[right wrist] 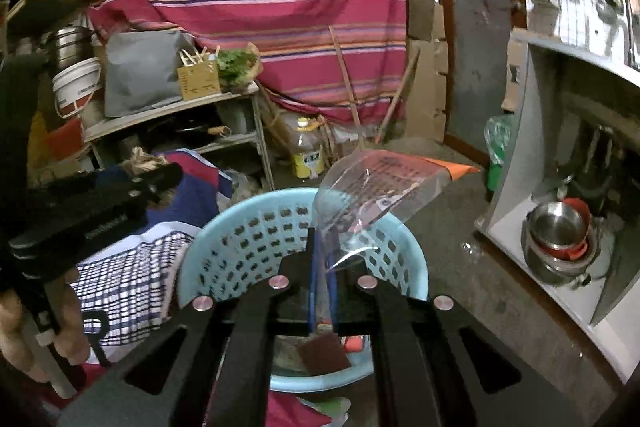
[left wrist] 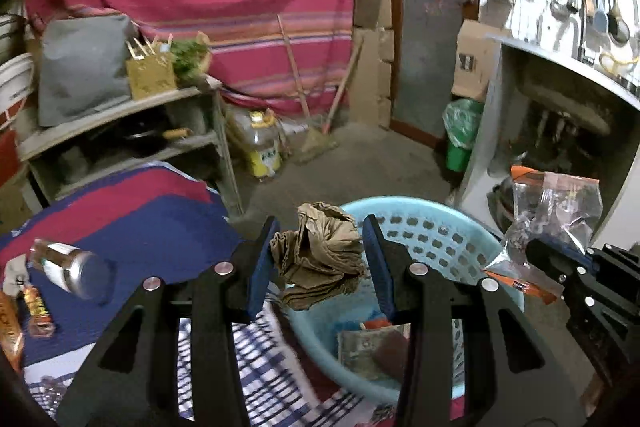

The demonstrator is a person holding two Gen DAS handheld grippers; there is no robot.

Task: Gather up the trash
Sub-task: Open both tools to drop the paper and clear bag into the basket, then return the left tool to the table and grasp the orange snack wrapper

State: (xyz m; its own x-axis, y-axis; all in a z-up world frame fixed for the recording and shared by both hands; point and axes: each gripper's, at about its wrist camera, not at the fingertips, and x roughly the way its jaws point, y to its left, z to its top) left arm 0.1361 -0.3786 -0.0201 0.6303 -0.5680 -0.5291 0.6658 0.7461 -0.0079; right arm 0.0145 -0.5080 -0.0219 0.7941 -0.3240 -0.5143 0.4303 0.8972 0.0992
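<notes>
My left gripper [left wrist: 318, 259] is shut on a crumpled brown paper wad [left wrist: 320, 259] and holds it at the near-left rim of a light blue perforated basket [left wrist: 436, 227]. My right gripper [right wrist: 322, 267] is shut on a clear plastic wrapper with an orange edge [right wrist: 380, 187], held above the same basket [right wrist: 248, 239]. The wrapper also shows at the right of the left wrist view [left wrist: 556, 219]. The basket holds a brown pad [right wrist: 324, 353] and other scraps. The left gripper shows at the left of the right wrist view [right wrist: 160, 183].
A bed with a red-and-blue cloth [left wrist: 132, 215] lies left of the basket, bearing a steel can [left wrist: 72, 267] and snack wrappers [left wrist: 36, 307]. A shelf [left wrist: 132, 123], an oil bottle [left wrist: 262, 147], a green bin [left wrist: 460, 135] and a white cabinet with steel bowls [right wrist: 560, 231] stand around.
</notes>
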